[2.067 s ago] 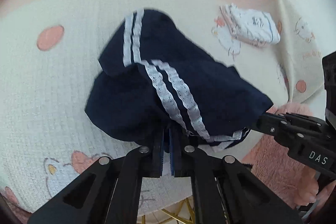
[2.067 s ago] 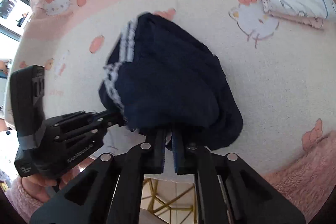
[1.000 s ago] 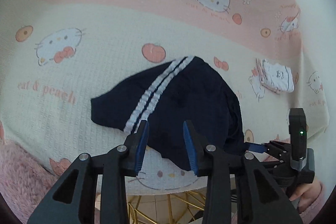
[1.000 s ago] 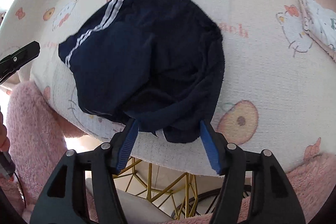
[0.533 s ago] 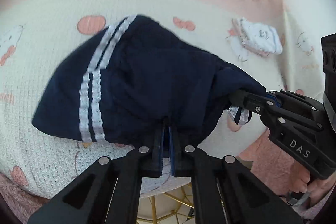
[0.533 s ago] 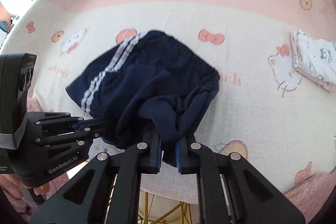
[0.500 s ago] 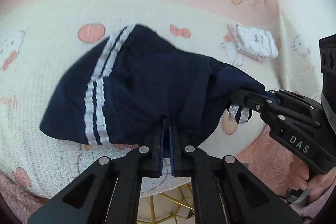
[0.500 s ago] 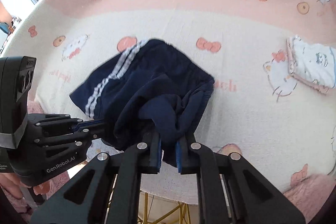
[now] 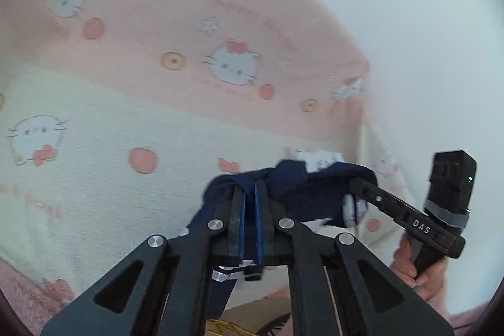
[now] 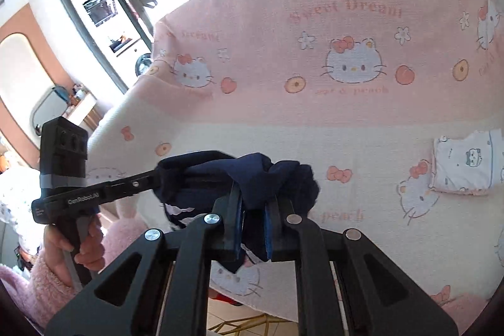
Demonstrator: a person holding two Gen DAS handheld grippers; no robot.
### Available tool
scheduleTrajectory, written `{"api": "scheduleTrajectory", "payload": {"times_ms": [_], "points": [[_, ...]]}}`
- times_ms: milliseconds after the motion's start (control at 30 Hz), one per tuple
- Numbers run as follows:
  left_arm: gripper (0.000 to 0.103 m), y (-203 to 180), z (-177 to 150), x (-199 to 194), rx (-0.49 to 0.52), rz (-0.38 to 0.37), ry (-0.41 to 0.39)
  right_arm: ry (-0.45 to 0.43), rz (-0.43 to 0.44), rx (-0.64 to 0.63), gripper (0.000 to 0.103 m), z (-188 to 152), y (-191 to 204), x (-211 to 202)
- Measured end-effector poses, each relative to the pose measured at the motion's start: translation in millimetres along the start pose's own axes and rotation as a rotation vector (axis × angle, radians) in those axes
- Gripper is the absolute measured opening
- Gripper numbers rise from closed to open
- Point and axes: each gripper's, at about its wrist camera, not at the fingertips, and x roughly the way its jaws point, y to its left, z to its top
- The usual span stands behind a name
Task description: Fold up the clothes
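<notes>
The navy garment with white stripes [image 9: 302,181] hangs bunched in the air between both grippers, off the blanket. In the left wrist view my left gripper [image 9: 249,191] is shut on its left edge, and a fold droops below the fingers. My right gripper [image 9: 356,183] pinches the other end at the right, held by a hand. From the right wrist view, the right gripper [image 10: 255,200] is shut on the navy garment [image 10: 252,175], and the left gripper [image 10: 157,173] clamps its far left corner.
A pink and cream cartoon-cat blanket [image 10: 346,122] covers the surface below and behind. A folded white printed garment [image 10: 466,166] lies on it at the right, and shows partly behind the navy cloth as the white garment [image 9: 318,158]. Pink fluffy sleeves show at the edges. A window stands at the far left.
Both grippers have risen and tilted upward, still shut. The navy garment, which was spread partly on the blanket, now hangs gathered between them, clear of it.
</notes>
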Motion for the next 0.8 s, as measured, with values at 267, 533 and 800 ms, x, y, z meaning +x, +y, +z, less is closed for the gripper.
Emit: {"api": "scheduleTrajectory", "payload": {"times_ms": [267, 533, 800], "points": [[0.009, 50.8, -10.1, 30.3, -0.063, 0.228, 0.095, 0.232, -0.206, 0.102, 0.038, -34.6, -51.6, 68.2], [0.042, 75.7, -25.9, 50.2, -0.083, 0.335, 0.149, 0.458, -0.063, -0.004, 0.041, -85.1, -24.1, 113.0], [0.042, 52.2, -63.2, 80.4, 0.002, 0.204, 0.264, 0.559, -0.110, -0.140, 0.041, -112.6, 14.1, 185.9]]}}
